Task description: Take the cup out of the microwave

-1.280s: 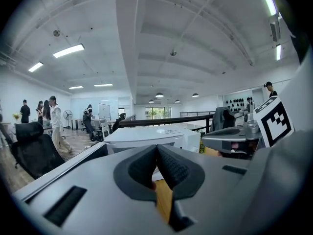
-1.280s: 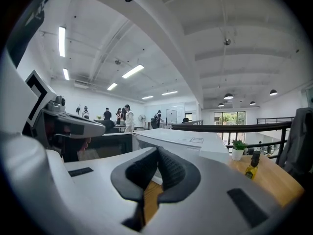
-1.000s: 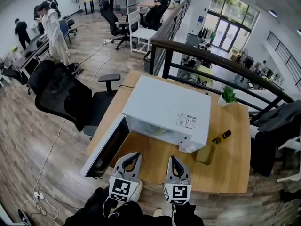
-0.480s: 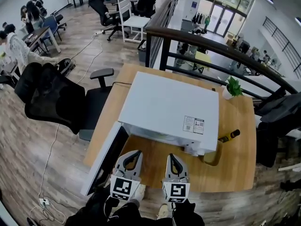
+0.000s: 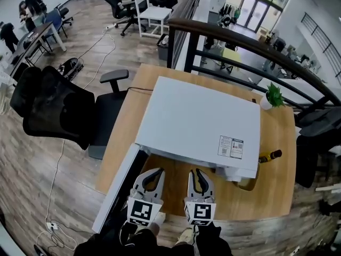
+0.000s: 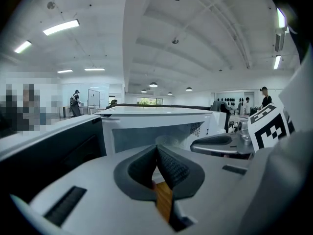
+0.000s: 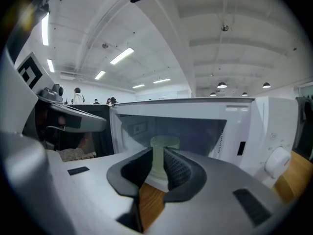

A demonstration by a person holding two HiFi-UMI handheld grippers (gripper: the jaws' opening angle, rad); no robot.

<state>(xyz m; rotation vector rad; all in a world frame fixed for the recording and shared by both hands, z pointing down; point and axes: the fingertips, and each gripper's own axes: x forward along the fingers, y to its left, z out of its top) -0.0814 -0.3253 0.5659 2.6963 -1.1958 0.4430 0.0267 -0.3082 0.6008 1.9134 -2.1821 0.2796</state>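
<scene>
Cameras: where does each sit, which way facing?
Head view: on the head, steeply down on white box-shaped microwave, left gripper, right gripper.
Left gripper view: on left gripper, facing the open cavity; own shut jaws show.
Right gripper view: on right gripper, facing pale green cylindrical cup inside; jaws just been opening, empty.
Both gripper views share that cavity.

Head view steeply down over microwave (image 5: 202, 119), both gripper views close, near-level, facing its open cavity

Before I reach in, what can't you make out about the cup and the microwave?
- Right gripper view: cup base hidden behind right gripper; its jaws, just opening, hold nothing.
- Left gripper view: cup mostly hidden behind shut left gripper.
- Head view: microwave cavity and cup hidden under its own top.
- Cup contents: unseen anywhere.
</scene>
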